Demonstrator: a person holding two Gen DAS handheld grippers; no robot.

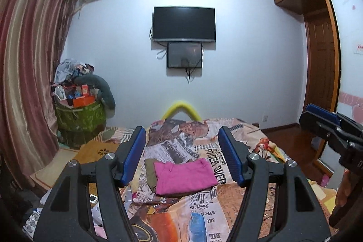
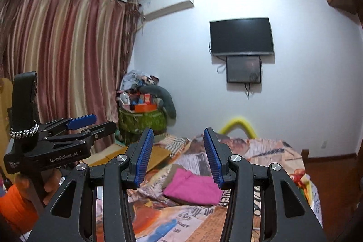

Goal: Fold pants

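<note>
Folded pink pants [image 1: 183,176] lie flat on the printed bedspread [image 1: 204,208], partly over an olive garment [image 1: 150,170]. My left gripper [image 1: 182,131] is held above and well short of them, open, with nothing between its blue pads. In the right wrist view the same pink pants [image 2: 192,188] lie below and beyond my right gripper [image 2: 178,132], which is also open and empty. Each gripper shows in the other's view: the right gripper [image 1: 306,117] at the right edge, the left gripper [image 2: 99,124] at the left, held by a hand [image 2: 48,187].
A green basket [image 1: 80,119] piled with boxes and clothes stands by the striped curtain [image 1: 29,60]. A TV [image 1: 183,23] hangs on the far wall, a yellow foam arch [image 1: 180,109] sits at the bed's far end, and a wooden wardrobe [image 1: 317,37] is on the right.
</note>
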